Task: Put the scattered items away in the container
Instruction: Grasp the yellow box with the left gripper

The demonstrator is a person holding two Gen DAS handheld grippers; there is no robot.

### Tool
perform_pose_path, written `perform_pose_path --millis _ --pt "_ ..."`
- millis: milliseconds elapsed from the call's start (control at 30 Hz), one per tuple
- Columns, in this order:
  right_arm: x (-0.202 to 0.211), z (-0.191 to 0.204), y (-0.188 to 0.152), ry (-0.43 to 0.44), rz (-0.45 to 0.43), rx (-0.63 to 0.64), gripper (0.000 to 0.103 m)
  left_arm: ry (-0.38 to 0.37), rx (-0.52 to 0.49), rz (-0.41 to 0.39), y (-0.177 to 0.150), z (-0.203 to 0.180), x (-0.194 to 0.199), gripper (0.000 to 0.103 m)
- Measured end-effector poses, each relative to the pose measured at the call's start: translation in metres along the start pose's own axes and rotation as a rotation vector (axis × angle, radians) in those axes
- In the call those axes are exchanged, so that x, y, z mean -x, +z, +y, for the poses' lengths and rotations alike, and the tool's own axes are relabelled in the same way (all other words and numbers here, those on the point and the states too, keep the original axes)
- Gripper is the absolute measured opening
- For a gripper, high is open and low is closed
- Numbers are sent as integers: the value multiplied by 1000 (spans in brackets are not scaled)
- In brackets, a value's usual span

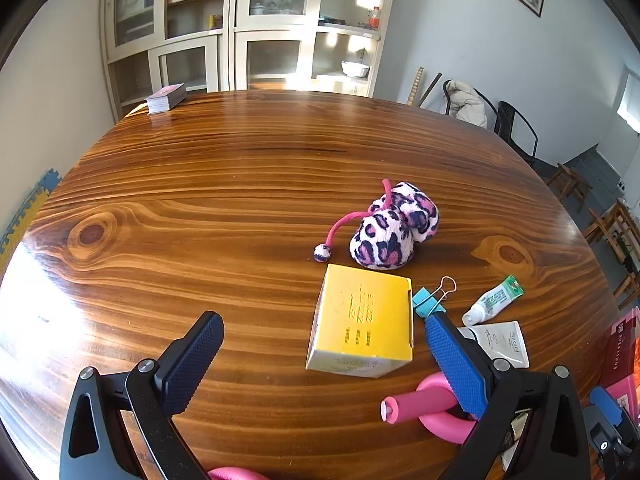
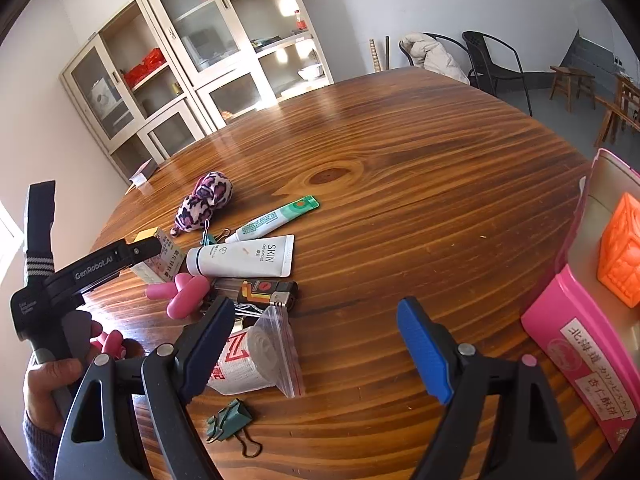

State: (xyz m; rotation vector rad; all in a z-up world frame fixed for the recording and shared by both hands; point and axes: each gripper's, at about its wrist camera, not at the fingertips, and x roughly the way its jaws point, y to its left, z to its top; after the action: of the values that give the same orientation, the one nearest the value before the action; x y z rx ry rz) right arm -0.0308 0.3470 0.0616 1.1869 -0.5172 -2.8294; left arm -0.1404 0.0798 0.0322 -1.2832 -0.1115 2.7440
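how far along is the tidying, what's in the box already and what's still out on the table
Done: only an orange block sits in the pink box. In hand: nothing; the left gripper and right gripper are both open and empty. Left: the yellow carton, plush toy, white tube, green tube, lighter, pink foam pieces, bagged roll and green binder clip.

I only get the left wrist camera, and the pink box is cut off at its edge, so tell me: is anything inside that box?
Observer: Yes. The right wrist view shows an orange cube-shaped block inside the open pink box.
Operator: Anything close to the right gripper?
Observer: A zip bag holding a white roll lies beside the open right gripper.
Operator: Anything else there?
Observer: A dark green binder clip lies on the table, nearer the camera than the bag.
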Motion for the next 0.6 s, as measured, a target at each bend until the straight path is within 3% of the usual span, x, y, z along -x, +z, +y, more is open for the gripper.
perform_pose_path --millis 167,233,300,600 --pt "-2 0 -1 -4 3 0 86 28 -28 -18 -1 -1 -9 99" --pt "-2 1 -2 -7 1 5 86 19 -30 5 -1 1 -13 65" --pt "-3 1 -3 -7 -1 10 86 -2 -8 32 -1 6 -17 48" --pt "-6 14 1 15 -11 48 86 10 16 -13 3 16 -4 46"
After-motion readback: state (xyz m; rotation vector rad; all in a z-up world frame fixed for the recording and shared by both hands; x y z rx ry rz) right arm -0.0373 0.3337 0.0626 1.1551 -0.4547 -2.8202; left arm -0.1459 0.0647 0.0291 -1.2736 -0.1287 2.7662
